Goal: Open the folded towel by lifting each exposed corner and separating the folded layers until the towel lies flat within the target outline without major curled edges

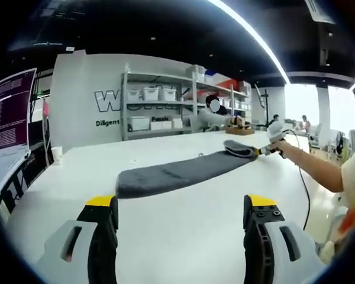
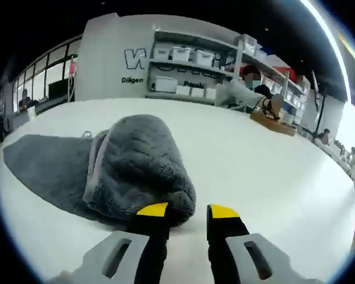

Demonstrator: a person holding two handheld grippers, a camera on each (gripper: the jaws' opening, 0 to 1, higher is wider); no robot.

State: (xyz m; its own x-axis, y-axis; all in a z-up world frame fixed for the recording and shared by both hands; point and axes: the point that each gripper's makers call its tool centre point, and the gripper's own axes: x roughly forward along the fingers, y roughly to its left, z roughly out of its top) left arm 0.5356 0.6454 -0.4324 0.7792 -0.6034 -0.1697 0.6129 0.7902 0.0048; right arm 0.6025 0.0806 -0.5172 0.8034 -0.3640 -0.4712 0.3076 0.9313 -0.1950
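A long grey towel point(image 1: 177, 171) lies folded in a narrow strip across the white table point(image 1: 183, 236). Its far right end is humped up into a thick fold point(image 1: 239, 148). My left gripper point(image 1: 180, 204) stands wide open above the bare table, short of the towel, with nothing between its jaws. My right gripper point(image 1: 271, 148), held by a person's hand, sits at that humped end. In the right gripper view the bunched fold point(image 2: 142, 165) rises just ahead of my right gripper point(image 2: 188, 210). Its jaws stand a little apart with white table between them, and the left fingertip point(image 2: 152, 209) touches the towel's edge.
A paper cup point(image 1: 57, 155) stands at the table's far left beside a monitor point(image 1: 9, 109). Shelves with white bins point(image 1: 165, 109) line the back wall. A person sits behind a wooden tray point(image 2: 272, 123) at the table's far side. A cable point(image 1: 305, 189) trails over the right edge.
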